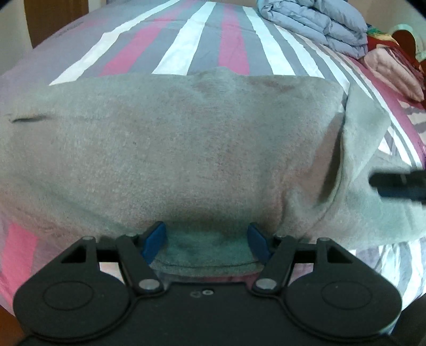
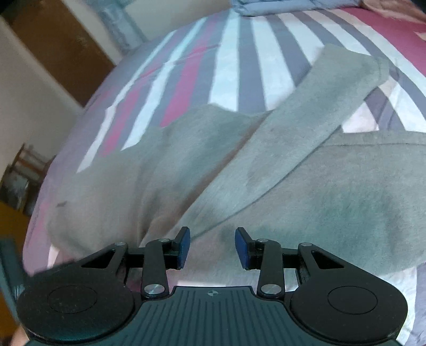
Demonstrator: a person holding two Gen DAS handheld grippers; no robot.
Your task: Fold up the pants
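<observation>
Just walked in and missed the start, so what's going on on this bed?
A person with a gripper in each hand is folding grey pants spread on a striped bedsheet. One part of the pants is already laid over the rest. The left gripper is open, with the near edge of the cloth lying between its fingers. The right gripper is open above the pants and holds nothing. A folded blue quilt sits at the far end.
</observation>
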